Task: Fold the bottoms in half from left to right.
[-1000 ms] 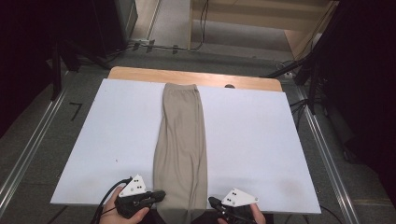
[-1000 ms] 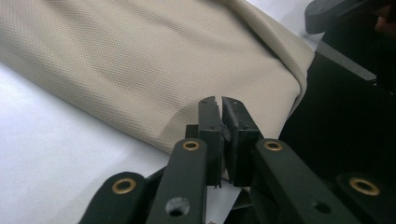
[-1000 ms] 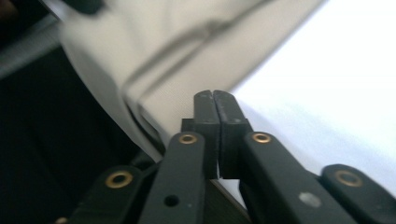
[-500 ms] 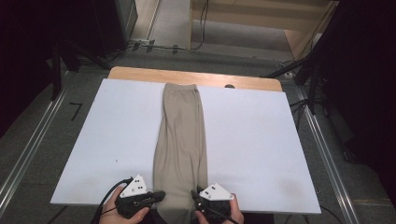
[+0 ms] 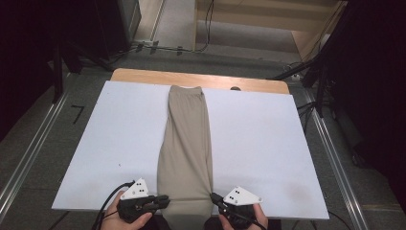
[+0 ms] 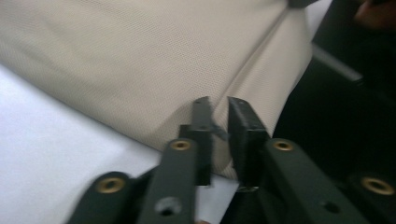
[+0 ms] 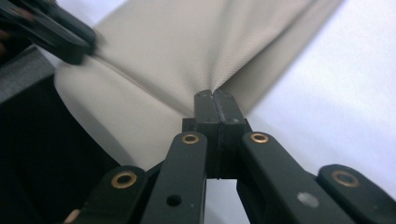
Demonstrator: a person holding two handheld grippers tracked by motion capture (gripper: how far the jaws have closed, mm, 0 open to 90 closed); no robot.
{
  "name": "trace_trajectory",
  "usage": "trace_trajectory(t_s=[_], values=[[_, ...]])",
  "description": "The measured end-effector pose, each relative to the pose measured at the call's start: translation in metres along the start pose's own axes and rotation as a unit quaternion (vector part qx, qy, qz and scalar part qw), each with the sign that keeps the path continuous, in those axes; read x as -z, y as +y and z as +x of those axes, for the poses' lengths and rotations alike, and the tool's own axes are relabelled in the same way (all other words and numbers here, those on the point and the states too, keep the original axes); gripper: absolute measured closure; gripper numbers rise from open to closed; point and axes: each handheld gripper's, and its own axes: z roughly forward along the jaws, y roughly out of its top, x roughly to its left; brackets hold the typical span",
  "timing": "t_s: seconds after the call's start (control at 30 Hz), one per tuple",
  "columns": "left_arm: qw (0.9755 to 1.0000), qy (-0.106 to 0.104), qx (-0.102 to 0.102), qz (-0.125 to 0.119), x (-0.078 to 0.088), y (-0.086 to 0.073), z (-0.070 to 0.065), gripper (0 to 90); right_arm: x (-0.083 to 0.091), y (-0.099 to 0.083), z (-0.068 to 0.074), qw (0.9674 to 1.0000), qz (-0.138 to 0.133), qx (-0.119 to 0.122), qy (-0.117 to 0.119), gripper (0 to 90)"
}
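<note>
The right hand-held gripper (image 7: pixel 215 100) pinches the trousers' (image 5: pixel 186 143) edge; the left hand-held gripper (image 6: pixel 215 109), jaws just opening, straddles the other edge, gripping nothing.

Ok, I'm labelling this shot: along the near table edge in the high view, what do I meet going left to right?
Left gripper → beige folded trousers → right gripper, all over the white board.
</note>
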Motion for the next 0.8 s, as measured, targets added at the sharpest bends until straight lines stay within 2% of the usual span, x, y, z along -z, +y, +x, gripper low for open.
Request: trace_trajectory(t_s=[0.07,0.1,0.17,0.23,0.33,0.4,0.5,0.57,0.7,0.8], values=[[0.9996,0.013,0.016,-0.021,0.009,0.0,0.005,66.3,-0.001,-0.001,0.0,0.9999,0.012,-0.001,-0.006,88.1],[0.999,0.017,0.027,-0.031,0.013,-0.001,0.009,64.1,0.0,-0.002,0.0,1.0,0.009,0.001,-0.002,88.1],[0.9977,0.028,0.045,-0.043,0.02,-0.004,0.016,61.4,0.001,-0.001,0.001,1.0,0.006,0.001,0.007,88.1],[0.9969,0.034,0.051,-0.048,0.022,-0.006,0.018,61.4,0.001,-0.002,-0.002,1.0,0.007,-0.003,0.002,88.1],[0.9974,0.039,0.038,-0.046,0.022,-0.005,0.014,63.1,-0.001,-0.004,-0.006,0.9995,0.017,-0.004,-0.027,88.1],[0.9981,0.037,0.03,-0.039,0.019,-0.004,0.011,64.8,-0.002,-0.006,-0.012,0.999,0.021,-0.018,-0.035,88.1],[0.9988,0.042,0.02,-0.017,0.012,-0.004,0.006,66.1,-0.002,-0.008,-0.018,0.9989,0.017,-0.035,-0.027,88.1],[0.9989,0.043,0.016,-0.004,0.008,-0.005,0.003,65.8,-0.002,-0.009,-0.02,0.9989,0.015,-0.038,-0.023,88.1],[0.998,0.063,0.002,0.0,0.002,-0.003,-0.006,62.5,-0.001,-0.009,-0.019,0.9993,0.004,-0.037,0.001,87.9],[0.9969,0.076,-0.017,0.007,-0.004,-0.001,-0.015,64.9,-0.001,-0.009,-0.019,0.9992,0.002,-0.038,0.013,87.8]])
